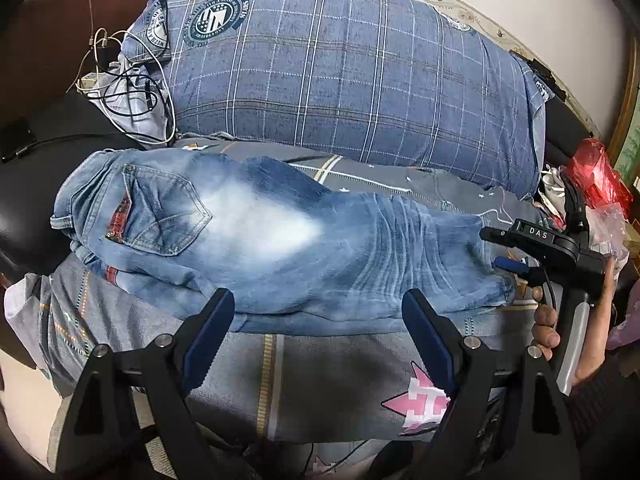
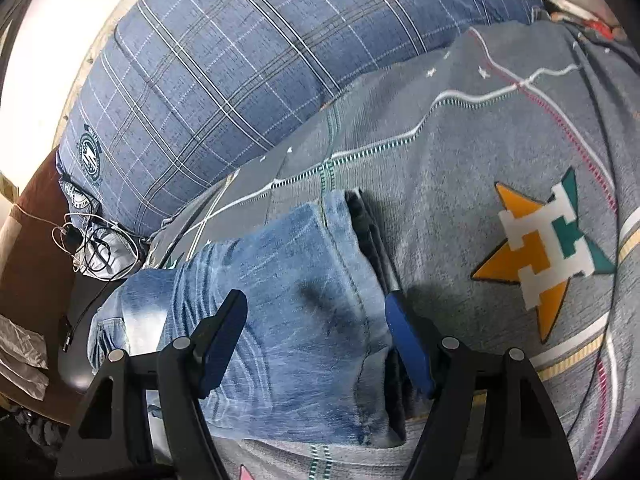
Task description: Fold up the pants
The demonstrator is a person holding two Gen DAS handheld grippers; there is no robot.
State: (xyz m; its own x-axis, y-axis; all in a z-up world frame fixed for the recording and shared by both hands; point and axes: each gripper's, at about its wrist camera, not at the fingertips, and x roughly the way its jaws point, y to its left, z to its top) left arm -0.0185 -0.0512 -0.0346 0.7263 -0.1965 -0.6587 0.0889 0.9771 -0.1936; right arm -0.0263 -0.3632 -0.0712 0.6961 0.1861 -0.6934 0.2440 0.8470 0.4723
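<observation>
The jeans (image 1: pixel 256 240) lie folded lengthwise on the grey bedspread (image 1: pixel 328 372), straight ahead of the left hand-held gripper (image 1: pixel 316 320); the waistband and a back pocket (image 1: pixel 164 212) sit to its far left, and the creased knee part runs off to its right; its two fingers (image 1: pixel 212 328) stand wide apart with nothing between them, their tips just at the near edge of the denim.

The right hand-held gripper (image 2: pixel 316 320) hovers over the hem end of the jeans (image 2: pixel 288 320); its fingers (image 2: pixel 408 340) are also spread wide; the left one sits above the denim and the right one is at the hem edge, where dark lining shows; I cannot tell whether either tip touches the cloth, and nothing is clamped.

In the left wrist view the right hand-held gripper (image 1: pixel 504 248) shows at the far right, held by a hand (image 1: pixel 560 328), its tips at the end of the jeans.

Beyond the jeans, ahead of both grippers, a big blue plaid pillow (image 1: pixel 352 72) lies across the bed; to the far left of it a tangle of cables (image 1: pixel 120 76) rests beside a brown headboard (image 1: pixel 56 20); a red plastic bag (image 1: pixel 596 176) sits far right of the left gripper; an orange and green star print (image 2: pixel 544 256) marks the bedspread (image 2: pixel 460 140) to the right of the right gripper.
</observation>
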